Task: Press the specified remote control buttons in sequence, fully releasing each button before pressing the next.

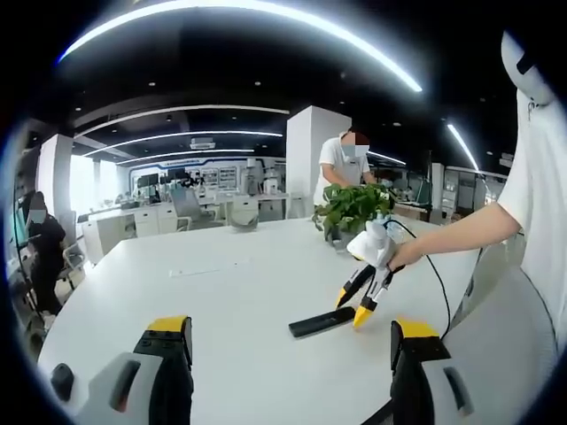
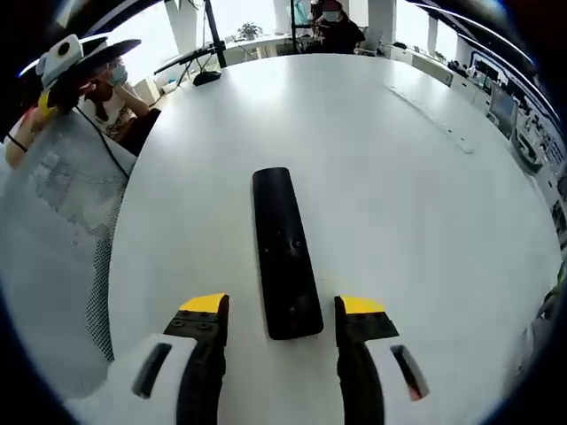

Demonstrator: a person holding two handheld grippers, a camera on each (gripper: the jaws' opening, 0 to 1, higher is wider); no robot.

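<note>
A black remote control (image 2: 283, 252) lies flat on the white table (image 2: 416, 177), pointing away from my right gripper (image 2: 283, 306). That gripper is open, its yellow-tipped jaws standing on either side of the remote's near end. In the left gripper view the same remote (image 1: 322, 321) lies ahead on the table (image 1: 221, 283). The right gripper (image 1: 352, 306) tilts down over its right end, held by a person's hand (image 1: 406, 255). I cannot tell whether a tip touches the remote. My left gripper (image 1: 292, 328) is open and holds nothing, well back from the remote.
A potted green plant (image 1: 350, 211) stands on the table behind the remote. A person (image 1: 345, 155) stands past the far edge and another (image 1: 40, 239) sits at the far left. A mesh chair back (image 2: 62, 221) is by the table's edge.
</note>
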